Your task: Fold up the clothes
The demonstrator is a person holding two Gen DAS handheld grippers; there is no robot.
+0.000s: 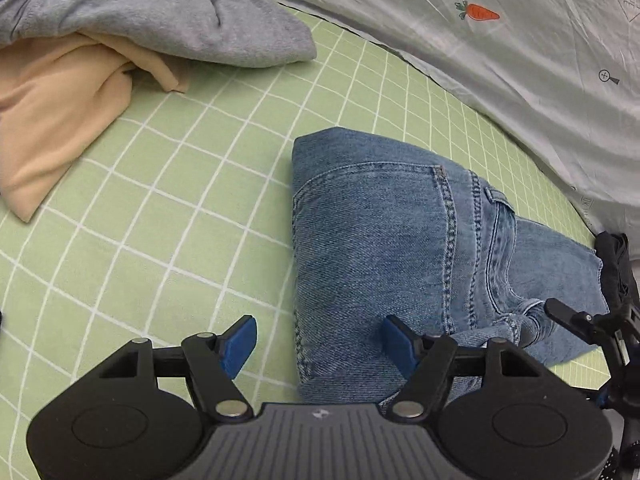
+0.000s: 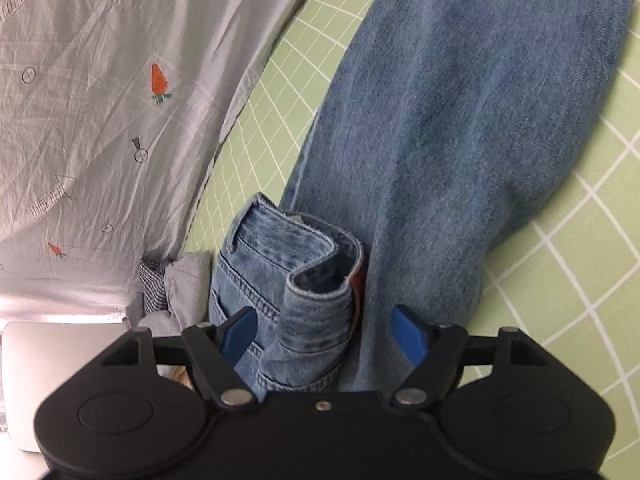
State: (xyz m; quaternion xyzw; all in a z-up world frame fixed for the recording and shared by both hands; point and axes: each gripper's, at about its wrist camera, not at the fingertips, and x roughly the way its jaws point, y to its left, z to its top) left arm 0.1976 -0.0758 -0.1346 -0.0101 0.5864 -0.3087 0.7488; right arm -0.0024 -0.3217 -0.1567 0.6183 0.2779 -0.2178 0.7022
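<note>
Blue jeans [image 1: 400, 240] lie folded on the green checked sheet [image 1: 180, 220]. My left gripper [image 1: 318, 344] is open, its blue fingers straddling the near left edge of the jeans, holding nothing. In the right wrist view the jeans [image 2: 460, 120] stretch away, with the folded waistband [image 2: 296, 280] bunched up close. My right gripper [image 2: 326, 338] is open around that waistband, its pads apart from the cloth. The right gripper's black body [image 1: 592, 320] shows at the right edge of the left wrist view.
A cream garment [image 1: 52, 120] and a grey garment [image 1: 160, 12] lie at the far left. A pale grey duvet with carrot prints [image 1: 500, 32] borders the sheet; it also shows in the right wrist view [image 2: 100, 120]. A silver laptop [image 2: 60, 360] lies near left.
</note>
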